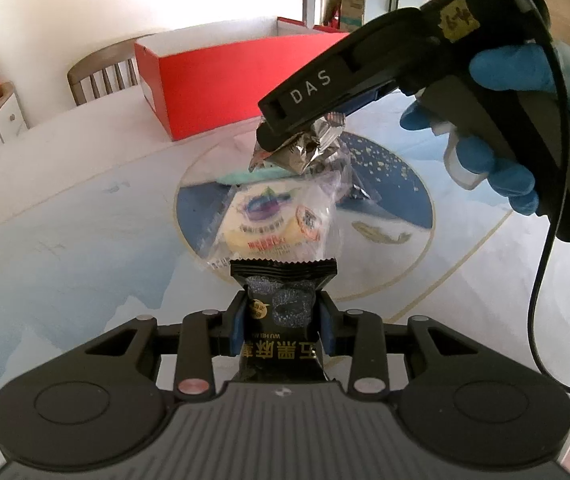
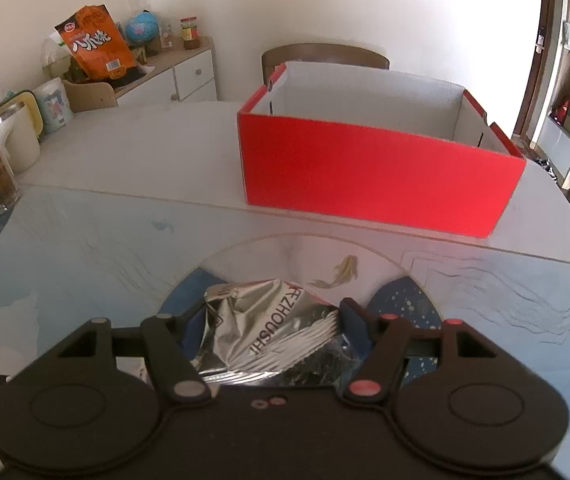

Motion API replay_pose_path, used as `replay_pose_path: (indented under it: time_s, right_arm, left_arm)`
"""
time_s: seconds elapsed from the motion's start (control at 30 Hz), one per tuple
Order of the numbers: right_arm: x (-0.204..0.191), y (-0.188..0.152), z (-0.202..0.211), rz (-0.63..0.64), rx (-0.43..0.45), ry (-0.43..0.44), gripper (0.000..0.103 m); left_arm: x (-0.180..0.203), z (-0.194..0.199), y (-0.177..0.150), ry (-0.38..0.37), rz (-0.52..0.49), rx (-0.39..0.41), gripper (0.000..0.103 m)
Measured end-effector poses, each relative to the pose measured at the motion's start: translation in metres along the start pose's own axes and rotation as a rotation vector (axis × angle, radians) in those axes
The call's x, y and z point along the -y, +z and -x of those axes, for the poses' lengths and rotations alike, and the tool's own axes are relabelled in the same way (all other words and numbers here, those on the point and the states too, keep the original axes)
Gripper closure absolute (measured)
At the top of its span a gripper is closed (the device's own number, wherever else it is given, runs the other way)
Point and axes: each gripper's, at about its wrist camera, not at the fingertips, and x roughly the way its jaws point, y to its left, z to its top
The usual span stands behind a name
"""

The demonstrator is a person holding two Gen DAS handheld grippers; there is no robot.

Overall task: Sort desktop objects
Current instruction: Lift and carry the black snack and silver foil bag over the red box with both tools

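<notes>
Both tools have a snack in their grip in front of the red box (image 2: 381, 176), which stands open-topped on the worktop (image 1: 65, 216).

The left tool (image 1: 281, 330) is clamped on a black snack packet (image 1: 281, 312), its blue pads squeezing the packet's middle; the hold looks firm. The right tool (image 2: 269, 332) has its jaws around a crumpled silver foil packet (image 2: 261, 332). The pads press its edges, but foil this slack could crush further and slide out as it is lifted, so this grip looks the weaker of the two.

A clear-wrapped pastry (image 1: 269, 224) lies on the worktop between the two tools, on the near side of the red box, touching both the black packet's crimped end and the foil. It may be dragged along or knocked when either packet rises.

The right tool's cable (image 1: 545, 240) hangs in a loop and could snag.

Both tools tilt downward toward the worktop. A blue-gloved hand (image 1: 497, 152) wraps the right tool's handle, right of the pastry.
</notes>
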Motion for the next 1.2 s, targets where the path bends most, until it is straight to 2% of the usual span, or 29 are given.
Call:
replay_pose_path:
  time_s: [0.57,1.2]
  right_arm:
    - [0.005,0.016,0.044,0.008,0.039,0.015,0.035]
    - [0.031,0.046,0.093,0.014,0.085,0.022,0.035]
  left_arm:
    - [-0.004,0.035,0.035,0.028,0.043,0.059,0.069]
    - [-0.008,0.053,0.084,0.063,0.118,0.112,0.069]
